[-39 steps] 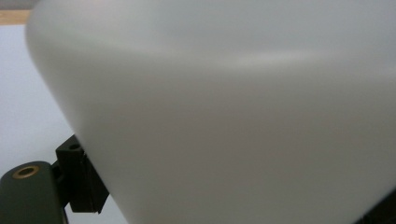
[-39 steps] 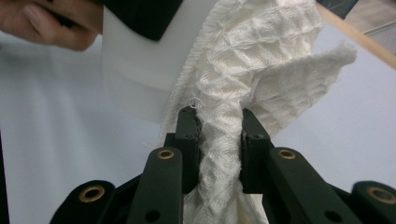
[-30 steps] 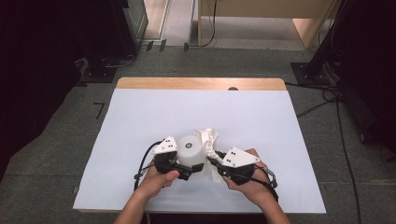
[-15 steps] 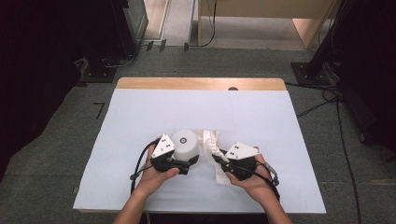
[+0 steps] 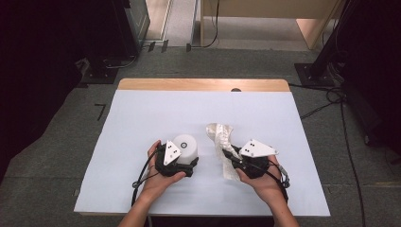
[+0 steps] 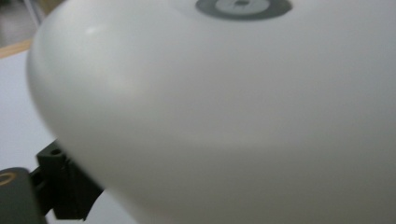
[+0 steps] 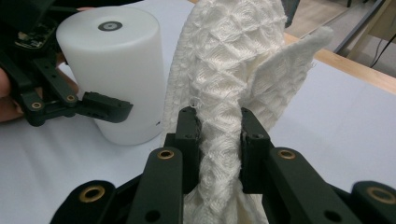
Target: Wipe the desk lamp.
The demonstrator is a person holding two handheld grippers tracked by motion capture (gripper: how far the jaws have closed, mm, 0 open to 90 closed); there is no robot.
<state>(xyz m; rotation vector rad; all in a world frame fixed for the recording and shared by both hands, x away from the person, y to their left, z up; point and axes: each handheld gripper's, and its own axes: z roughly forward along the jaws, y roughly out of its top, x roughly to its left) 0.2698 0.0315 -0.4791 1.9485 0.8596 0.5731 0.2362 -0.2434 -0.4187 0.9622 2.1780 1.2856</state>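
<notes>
A white-covered table (image 5: 142, 118) holds everything. A white cylinder (image 5: 185, 147) stands upright between the left tongs' (image 5: 187, 165) jaws, which grip its sides; its flat top bears a small grey ring mark, no readable writing. Just beside it, the right tongs (image 7: 218, 140) pinch a white knitted cloth (image 7: 233, 70), bunched between narrow jaws.

White cylinder (image 5: 186, 147) stands upright on the table; just beside it, a crumpled cloth (image 5: 220, 137) (waffle-textured, white).
</notes>
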